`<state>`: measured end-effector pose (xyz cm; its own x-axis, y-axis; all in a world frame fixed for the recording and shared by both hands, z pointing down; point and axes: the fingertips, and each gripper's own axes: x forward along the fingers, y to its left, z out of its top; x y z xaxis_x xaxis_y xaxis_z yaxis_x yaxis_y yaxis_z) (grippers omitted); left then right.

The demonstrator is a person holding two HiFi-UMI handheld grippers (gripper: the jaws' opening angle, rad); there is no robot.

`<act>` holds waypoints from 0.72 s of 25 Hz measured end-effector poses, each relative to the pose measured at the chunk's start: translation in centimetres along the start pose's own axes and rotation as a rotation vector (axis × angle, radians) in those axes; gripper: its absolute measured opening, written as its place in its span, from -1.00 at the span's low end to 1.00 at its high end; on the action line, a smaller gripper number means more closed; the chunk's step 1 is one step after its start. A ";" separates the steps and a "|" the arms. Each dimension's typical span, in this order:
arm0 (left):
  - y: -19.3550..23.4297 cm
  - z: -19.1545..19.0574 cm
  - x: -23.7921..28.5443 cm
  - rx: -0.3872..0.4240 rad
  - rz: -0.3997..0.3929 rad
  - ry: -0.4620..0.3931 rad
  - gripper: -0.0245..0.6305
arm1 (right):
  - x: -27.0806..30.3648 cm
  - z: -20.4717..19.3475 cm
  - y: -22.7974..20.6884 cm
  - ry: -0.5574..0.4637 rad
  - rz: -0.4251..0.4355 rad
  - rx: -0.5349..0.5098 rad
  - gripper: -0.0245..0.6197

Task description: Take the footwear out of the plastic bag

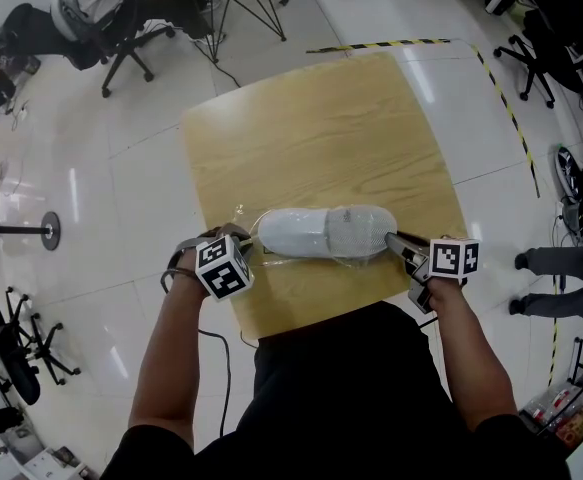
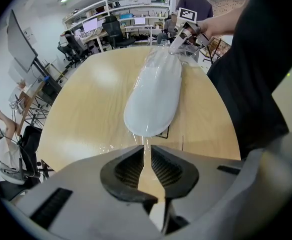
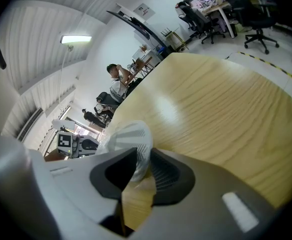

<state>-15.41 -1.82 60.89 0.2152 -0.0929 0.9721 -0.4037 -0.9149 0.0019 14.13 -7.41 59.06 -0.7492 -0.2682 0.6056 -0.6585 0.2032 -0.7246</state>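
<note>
A white shoe lies on its side inside a clear plastic bag near the front edge of the wooden table. My left gripper points steeply down at the bag's loose left end. In the left gripper view its jaws stand a narrow gap apart with a strip of film between them, just short of the shoe's rounded end. My right gripper is at the shoe's other end. Its pads are shut on the shoe's white mesh edge.
The table's front edge runs just under both grippers, against the person's dark torso. Office chairs and a seated person are on the floor at far left. Black-and-yellow tape marks the floor to the right, where someone's legs stand.
</note>
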 end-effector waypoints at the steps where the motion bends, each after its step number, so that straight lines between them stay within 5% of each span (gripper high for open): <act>1: 0.0 -0.1 0.0 0.000 0.001 0.002 -0.77 | 0.0 -0.1 0.0 0.000 0.000 -0.001 -0.65; 18: 1.2 -2.2 -0.5 -0.021 0.023 0.025 -0.79 | -0.4 0.4 -0.2 -0.010 -0.025 -0.002 -0.65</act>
<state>-17.98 -2.04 60.91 0.1830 -0.1040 0.9776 -0.4271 -0.9041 -0.0163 14.59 -7.74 58.84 -0.7317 -0.2829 0.6201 -0.6772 0.1986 -0.7085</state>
